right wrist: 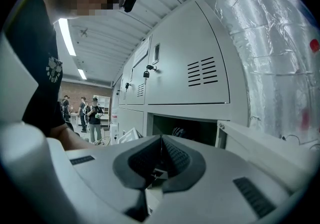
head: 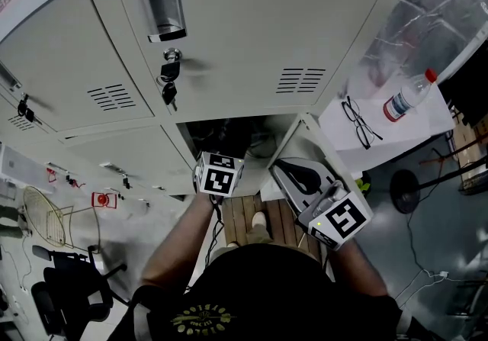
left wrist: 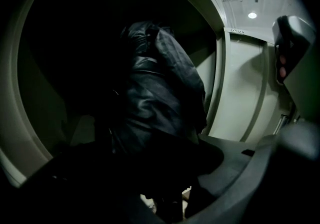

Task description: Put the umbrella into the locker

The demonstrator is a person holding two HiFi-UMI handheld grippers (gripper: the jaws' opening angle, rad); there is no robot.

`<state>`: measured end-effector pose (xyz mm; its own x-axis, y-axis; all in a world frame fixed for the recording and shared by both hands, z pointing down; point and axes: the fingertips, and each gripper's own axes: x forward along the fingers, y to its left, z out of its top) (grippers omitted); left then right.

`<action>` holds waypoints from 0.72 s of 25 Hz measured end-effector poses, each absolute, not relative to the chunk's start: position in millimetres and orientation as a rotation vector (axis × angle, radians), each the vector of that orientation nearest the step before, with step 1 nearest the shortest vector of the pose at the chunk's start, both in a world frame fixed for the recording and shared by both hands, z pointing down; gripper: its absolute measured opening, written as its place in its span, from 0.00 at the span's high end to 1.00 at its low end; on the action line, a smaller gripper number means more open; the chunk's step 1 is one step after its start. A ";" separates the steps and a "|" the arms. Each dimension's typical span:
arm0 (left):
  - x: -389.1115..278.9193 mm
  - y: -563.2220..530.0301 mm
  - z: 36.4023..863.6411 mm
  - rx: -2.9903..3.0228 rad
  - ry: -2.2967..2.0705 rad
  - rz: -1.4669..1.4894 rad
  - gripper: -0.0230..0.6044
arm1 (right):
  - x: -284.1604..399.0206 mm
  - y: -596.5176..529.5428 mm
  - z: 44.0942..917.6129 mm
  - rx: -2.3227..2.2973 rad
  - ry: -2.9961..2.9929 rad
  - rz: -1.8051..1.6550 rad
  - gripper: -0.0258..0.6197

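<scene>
The umbrella [left wrist: 160, 87] is a folded black bundle. It rises from between my left gripper's jaws into the dark open locker [head: 229, 132]. In the head view my left gripper [head: 219, 160] reaches into that locker mouth, with its marker cube just outside. Its jaws look shut on the umbrella's near end, though the view is very dark. My right gripper [head: 286, 168] hovers level beside the locker's open door [head: 314, 137], shut with nothing held. From the right gripper view the umbrella [right wrist: 178, 132] shows as a dark shape inside the locker opening.
Keys [head: 169, 72] hang from the locked door above. Glasses [head: 358, 120] and a water bottle [head: 408, 95] lie on a white ledge at the right, under a foil duct [head: 427, 19]. A slatted wooden platform [head: 263, 217] lies underfoot. An office chair [head: 69, 286] stands lower left.
</scene>
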<state>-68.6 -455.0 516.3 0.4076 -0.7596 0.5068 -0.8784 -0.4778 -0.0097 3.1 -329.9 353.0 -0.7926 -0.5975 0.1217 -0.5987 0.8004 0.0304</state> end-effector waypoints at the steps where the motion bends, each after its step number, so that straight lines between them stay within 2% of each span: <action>1: -68.6 -457.3 514.5 2.414 -1.443 0.653 0.53 | 2.7 -330.8 353.1 0.954 -2.862 0.015 0.92; 18: -65.6 -488.0 504.7 2.398 -1.504 0.623 0.53 | 1.4 -335.9 357.6 0.939 -2.857 0.033 0.91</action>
